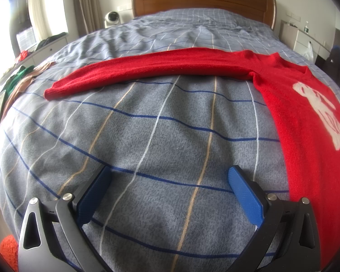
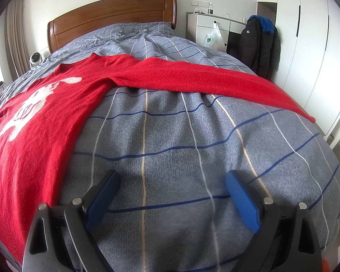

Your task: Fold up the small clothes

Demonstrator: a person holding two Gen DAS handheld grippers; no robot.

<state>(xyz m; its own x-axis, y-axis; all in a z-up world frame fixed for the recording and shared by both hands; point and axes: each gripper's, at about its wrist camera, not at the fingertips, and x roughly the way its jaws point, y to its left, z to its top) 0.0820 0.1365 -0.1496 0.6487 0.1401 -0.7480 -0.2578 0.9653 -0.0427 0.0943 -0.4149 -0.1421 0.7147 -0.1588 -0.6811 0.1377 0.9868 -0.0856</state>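
Red sweater [image 1: 306, 113] flat between two spread, empty claws: left claw [image 1: 170, 181], right claw [image 2: 172, 185].

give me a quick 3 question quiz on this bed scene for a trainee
1. True or false: the red sweater lies spread flat on the bed with both sleeves stretched out sideways.
2. What are the left gripper and right gripper holding? A) a sleeve each B) nothing C) the hem
3. Fill in: the front of the sweater carries a ___ coloured design.

Key: 1 true; 2 B, both are open above bare bedding; 3 white.
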